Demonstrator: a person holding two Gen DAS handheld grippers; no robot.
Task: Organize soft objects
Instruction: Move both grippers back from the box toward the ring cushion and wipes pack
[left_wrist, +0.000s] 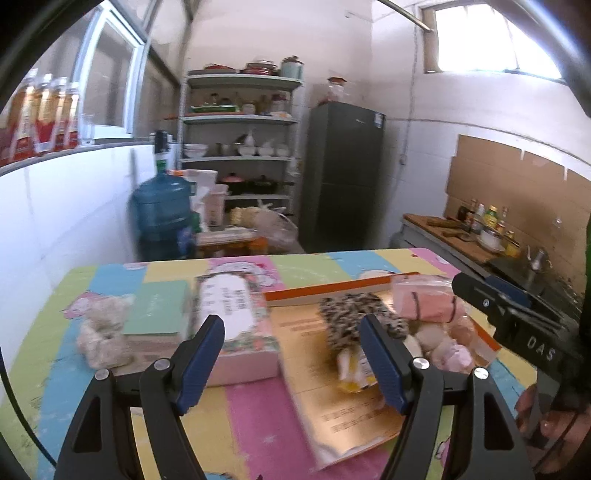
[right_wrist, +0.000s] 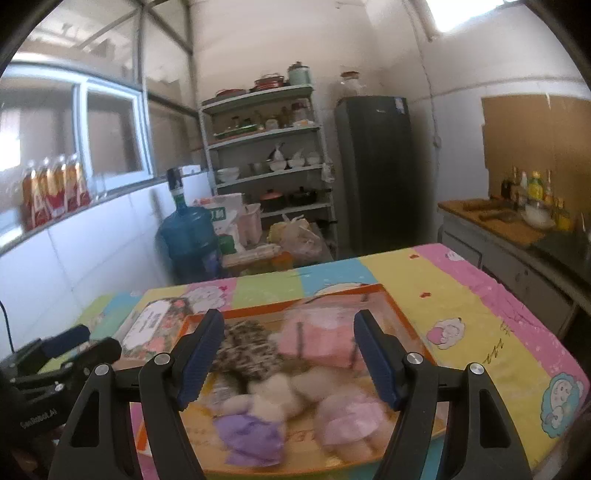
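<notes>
Left wrist view shows a kitchen's pastel table; both the left gripper and right gripper gape wide, empty, above soft toys.

a leopard-print black-and-tan soft cloth, a pink folded fabric bundle and a lilac-dressed cream plush doll occupy an orange-rimmed tan cardboard tray on a pastel patchwork cartoon-print tablecloth.
</notes>
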